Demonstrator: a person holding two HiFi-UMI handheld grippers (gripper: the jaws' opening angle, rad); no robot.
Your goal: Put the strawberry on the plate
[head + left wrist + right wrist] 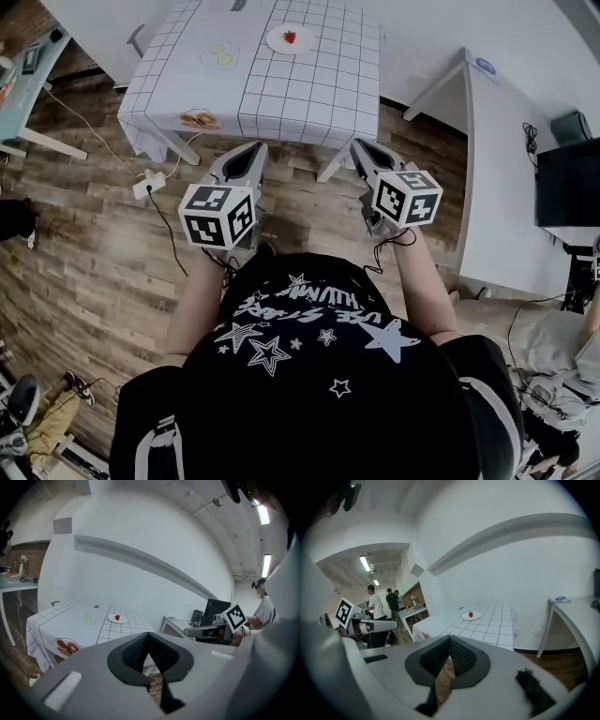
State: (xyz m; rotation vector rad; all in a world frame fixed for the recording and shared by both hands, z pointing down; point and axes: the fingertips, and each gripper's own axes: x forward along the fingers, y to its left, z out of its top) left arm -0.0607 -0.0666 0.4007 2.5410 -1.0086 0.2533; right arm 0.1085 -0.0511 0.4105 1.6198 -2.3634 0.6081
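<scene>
Holding both grippers shut and empty, well short of the table

Nearest the person, the left gripper (pixel 255 150) and the right gripper (pixel 362 148) point toward 12 o'clock over the wooden floor (pixel 94 253), each with its jaws pressed together on nothing. Beyond them stands the checked table (pixel 281 94), its near edge clear of both tips. At its far end, about 12 o'clock from the left gripper and 11 o'clock from the right, the strawberry (pixel 290 37) already lies on the white plate (pixel 274 39). The left gripper looks marginally nearer. The berry is too small to tell its long axis or which way it points.
</scene>
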